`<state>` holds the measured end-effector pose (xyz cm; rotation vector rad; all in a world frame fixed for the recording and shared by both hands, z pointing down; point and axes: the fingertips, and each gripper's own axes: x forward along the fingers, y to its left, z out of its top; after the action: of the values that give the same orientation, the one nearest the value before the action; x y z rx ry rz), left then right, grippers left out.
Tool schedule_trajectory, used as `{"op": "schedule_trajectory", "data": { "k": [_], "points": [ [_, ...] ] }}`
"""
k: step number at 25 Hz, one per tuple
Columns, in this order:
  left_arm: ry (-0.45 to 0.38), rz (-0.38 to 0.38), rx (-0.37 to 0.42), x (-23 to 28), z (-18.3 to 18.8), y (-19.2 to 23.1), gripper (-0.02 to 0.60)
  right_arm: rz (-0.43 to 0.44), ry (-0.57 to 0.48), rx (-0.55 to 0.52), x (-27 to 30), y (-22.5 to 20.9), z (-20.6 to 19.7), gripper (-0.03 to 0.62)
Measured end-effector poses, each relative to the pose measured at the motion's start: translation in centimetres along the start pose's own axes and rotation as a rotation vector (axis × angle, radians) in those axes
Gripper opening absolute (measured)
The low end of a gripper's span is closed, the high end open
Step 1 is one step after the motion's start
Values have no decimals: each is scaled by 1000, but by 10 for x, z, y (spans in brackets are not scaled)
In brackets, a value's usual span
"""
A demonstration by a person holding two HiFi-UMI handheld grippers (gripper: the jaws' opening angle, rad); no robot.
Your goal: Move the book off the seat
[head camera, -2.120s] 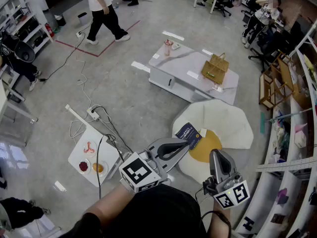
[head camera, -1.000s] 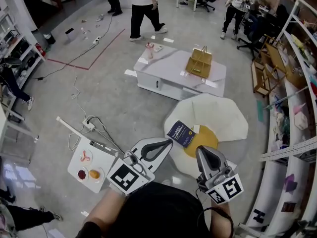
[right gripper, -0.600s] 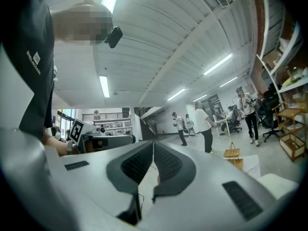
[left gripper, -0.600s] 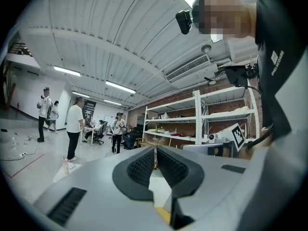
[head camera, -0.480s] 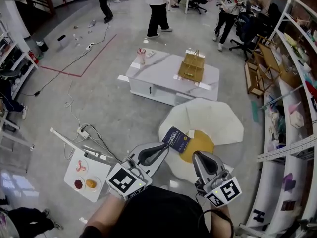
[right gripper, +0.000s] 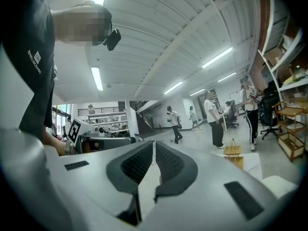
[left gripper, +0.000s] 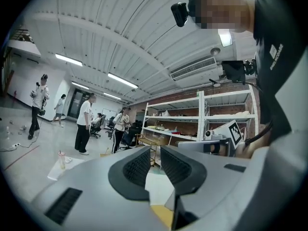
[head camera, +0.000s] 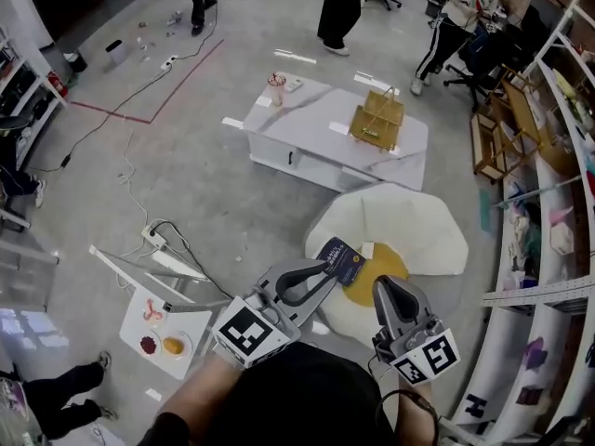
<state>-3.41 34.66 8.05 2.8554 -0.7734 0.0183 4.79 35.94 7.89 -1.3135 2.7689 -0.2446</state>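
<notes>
A dark blue book [head camera: 342, 260] lies on the left part of the white egg-shaped seat [head camera: 409, 226], beside the seat's yellow centre [head camera: 379, 280]. My left gripper [head camera: 325, 270] points at the book's near left edge, close to it; contact cannot be judged. Its jaws are opening, with a narrow gap and nothing between them in the left gripper view [left gripper: 155, 165]. My right gripper [head camera: 385, 288] hovers over the seat's near edge, right of the book. It is shut and empty [right gripper: 153, 163].
A low white table [head camera: 316, 133] stands beyond the seat with a yellow basket bag [head camera: 376, 119] and a cup [head camera: 275, 86]. A small white tray table [head camera: 149, 309] with food and floor cables [head camera: 153, 235] lie at the left. Shelves [head camera: 548, 249] line the right. People walk at the back.
My view has swung a little and the people at the back have walked on. Both grippers stay over the seat's near side, the left one slightly nearer the book.
</notes>
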Motion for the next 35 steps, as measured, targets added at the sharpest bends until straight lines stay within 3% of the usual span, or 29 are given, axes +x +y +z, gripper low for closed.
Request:
{"op": "schedule_trajectory", "data": {
  "k": [11, 24, 29, 35],
  "points": [
    [34, -47, -54, 20, -11, 85, 89, -9, 75, 22, 106, -30, -16, 17],
    [42, -24, -115, 13, 3, 209, 107, -18, 128, 19, 220, -45, -13, 20],
    [74, -21, -146, 20, -7, 228, 115, -47, 158, 31, 232, -61, -19, 25],
    [126, -14, -198, 38, -35, 220, 136, -64, 200, 65, 220, -84, -38, 55]
  ]
}}
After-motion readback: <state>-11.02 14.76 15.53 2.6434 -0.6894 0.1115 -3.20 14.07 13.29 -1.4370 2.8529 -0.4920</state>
